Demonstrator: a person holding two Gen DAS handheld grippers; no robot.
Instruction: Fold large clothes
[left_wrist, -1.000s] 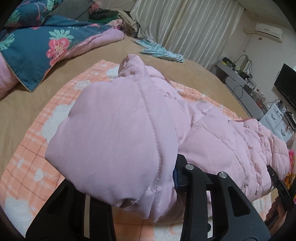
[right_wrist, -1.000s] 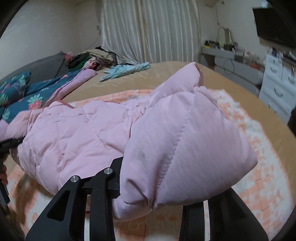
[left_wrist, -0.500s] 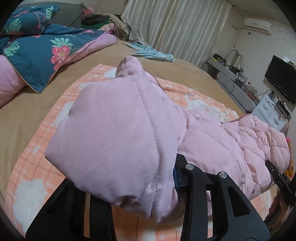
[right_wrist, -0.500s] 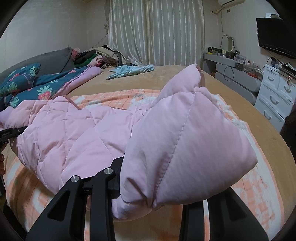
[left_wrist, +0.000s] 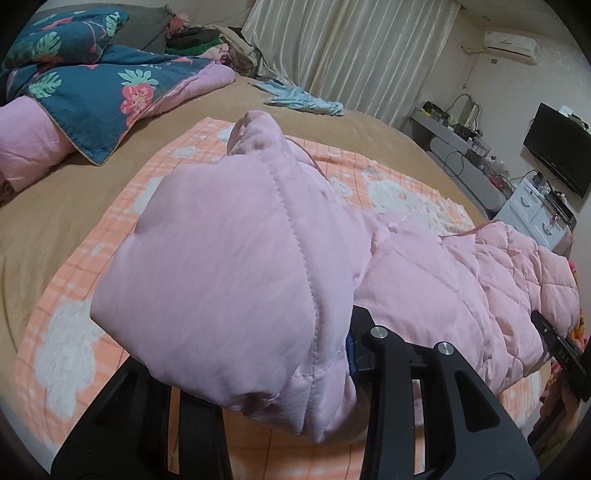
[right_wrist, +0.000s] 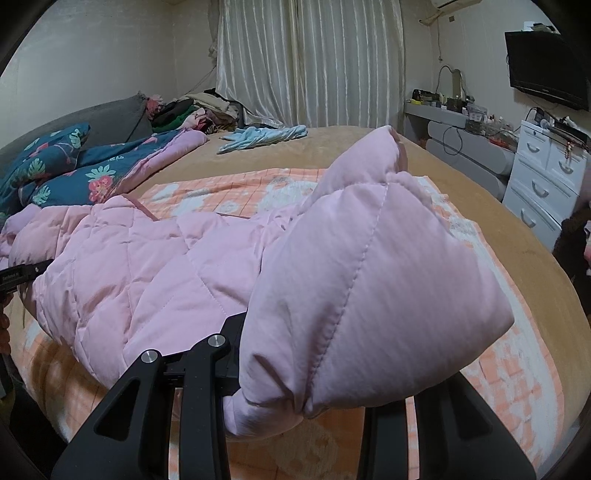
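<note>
My left gripper (left_wrist: 280, 373) is clamped on one bunched end of the pink quilted jacket (left_wrist: 424, 280), and my right gripper (right_wrist: 314, 391) is clamped on the other end, so the jacket hangs stretched between them above the orange checked blanket (left_wrist: 74, 306) on the tan bed (left_wrist: 48, 206). Both grippers point downward at a slant across the bed. Only the left view shows the wall air conditioner (left_wrist: 511, 41) in full, and the other gripper's black tip at the right edge. Only the right view shows the white drawer unit (right_wrist: 543, 181) clearly. Both views show the floral quilt (right_wrist: 85, 173), the light blue garment (right_wrist: 264, 136) and the curtains (right_wrist: 310, 62).
</note>
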